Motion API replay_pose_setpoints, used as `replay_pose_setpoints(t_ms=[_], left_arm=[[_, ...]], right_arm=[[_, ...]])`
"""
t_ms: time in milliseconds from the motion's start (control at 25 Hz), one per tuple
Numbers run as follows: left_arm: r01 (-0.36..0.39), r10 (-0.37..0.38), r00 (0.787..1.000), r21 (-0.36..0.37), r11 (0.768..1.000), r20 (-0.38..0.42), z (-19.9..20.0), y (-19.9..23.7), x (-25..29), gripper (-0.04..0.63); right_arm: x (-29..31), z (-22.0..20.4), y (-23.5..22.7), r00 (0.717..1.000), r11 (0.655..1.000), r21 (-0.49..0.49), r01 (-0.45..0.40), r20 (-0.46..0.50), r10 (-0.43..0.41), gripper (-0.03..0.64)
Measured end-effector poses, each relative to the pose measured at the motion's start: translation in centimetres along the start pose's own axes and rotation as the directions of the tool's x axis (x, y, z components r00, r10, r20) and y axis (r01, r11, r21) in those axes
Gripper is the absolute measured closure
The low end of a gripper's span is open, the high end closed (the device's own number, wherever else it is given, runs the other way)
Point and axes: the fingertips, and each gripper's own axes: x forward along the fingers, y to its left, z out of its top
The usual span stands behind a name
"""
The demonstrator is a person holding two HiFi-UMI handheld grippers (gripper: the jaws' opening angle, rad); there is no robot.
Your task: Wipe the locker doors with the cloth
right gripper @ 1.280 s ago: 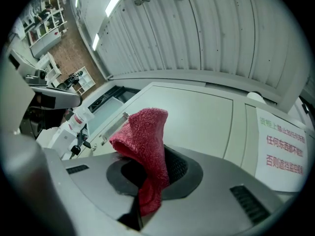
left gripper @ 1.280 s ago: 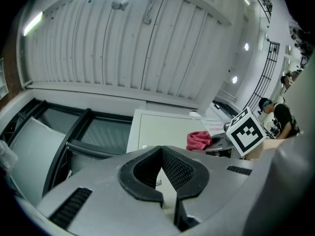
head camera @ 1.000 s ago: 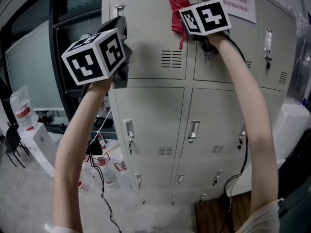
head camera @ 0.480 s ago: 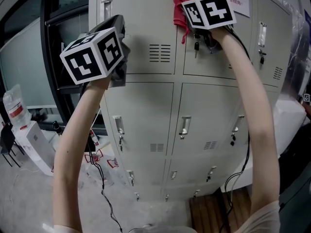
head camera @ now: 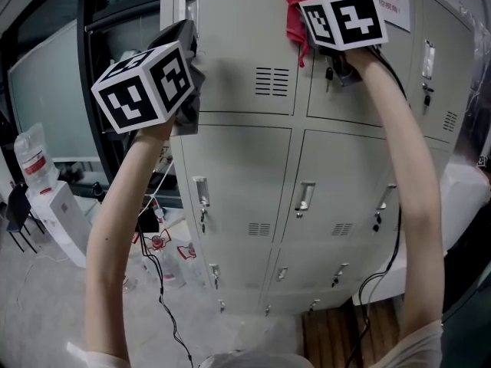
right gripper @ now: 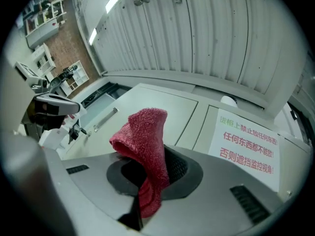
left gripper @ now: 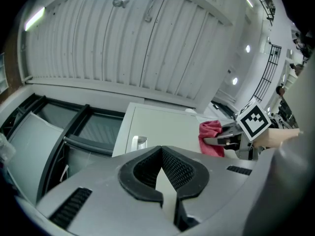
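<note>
Right gripper (right gripper: 147,181) pinched my red cloth (right gripper: 147,141) high on the lockers (head camera: 245,167); left gripper (left gripper: 169,195) sat pressed together, empty, by the top-left door (head camera: 238,52).

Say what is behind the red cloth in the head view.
The top locker door, close to its right edge, beside the notice. The patch directly behind the cloth is covered, so unseen.
</note>
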Motion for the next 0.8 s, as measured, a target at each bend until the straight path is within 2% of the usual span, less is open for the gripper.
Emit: replay_pose_setpoints(t_ms=[280,520,800], left_arm=[[-0.008,0.006,1.000,0.043,0.999,0.028,0.8,1.3,-2.8,0.578],[-0.011,0.008,1.000,0.090,0.996,0.026,0.0,1.6,-4.5,0.579],[-0.010,0.011,1.000,0.089,0.996,-0.007,-2.9,2.6,-5.0,0.580]], right_arm=[[0.0,3.3,7.8,0.982,0.987,0.076,-0.144,0.133,0.133,0.586],[1.9,2.6,14.1,0.968,0.972,0.083,-0.219,0.144,0.206,0.586],[4.3,2.0,18.5,0.957,0.956,0.122,-0.268,0.144,0.250,0.586]])
